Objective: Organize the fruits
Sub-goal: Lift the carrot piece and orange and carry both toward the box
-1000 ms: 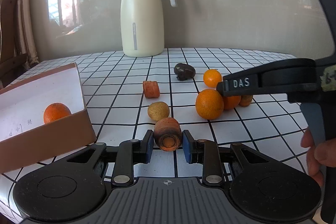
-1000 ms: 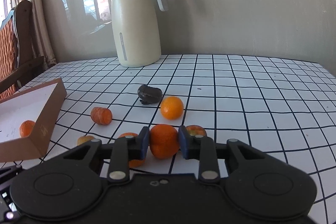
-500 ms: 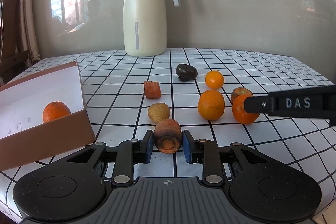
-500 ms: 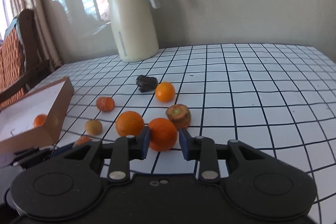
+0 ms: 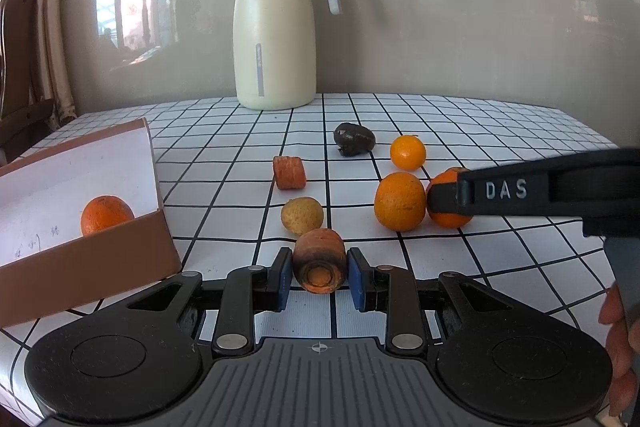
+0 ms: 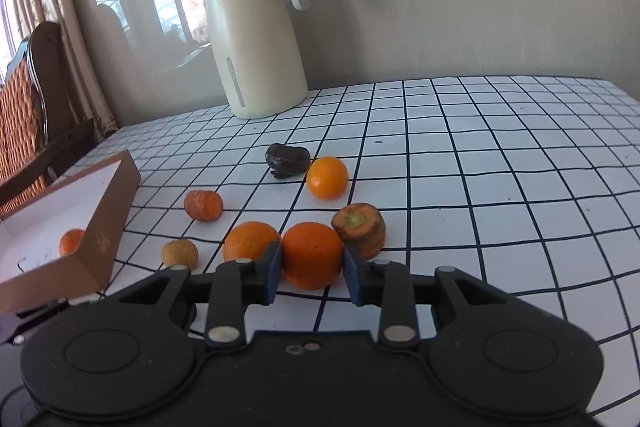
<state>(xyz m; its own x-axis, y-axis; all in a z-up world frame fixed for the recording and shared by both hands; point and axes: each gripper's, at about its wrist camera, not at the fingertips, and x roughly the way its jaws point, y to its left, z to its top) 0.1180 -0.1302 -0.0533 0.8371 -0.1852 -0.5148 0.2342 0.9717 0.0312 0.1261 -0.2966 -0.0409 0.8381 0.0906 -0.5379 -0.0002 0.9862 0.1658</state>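
My left gripper (image 5: 319,277) is clamped on a carrot stub (image 5: 319,261) low over the checked tablecloth (image 5: 500,259), its underside hidden by the pads, while my right gripper (image 6: 310,269) is closed on an orange (image 6: 312,254) whose far side my own finger covers in the left view. A second orange (image 5: 105,214) sits in the cardboard box (image 5: 88,267) at left, half masked by the front wall and cut off by the frame; my hand (image 5: 622,347) shows only as fingertips at the edge
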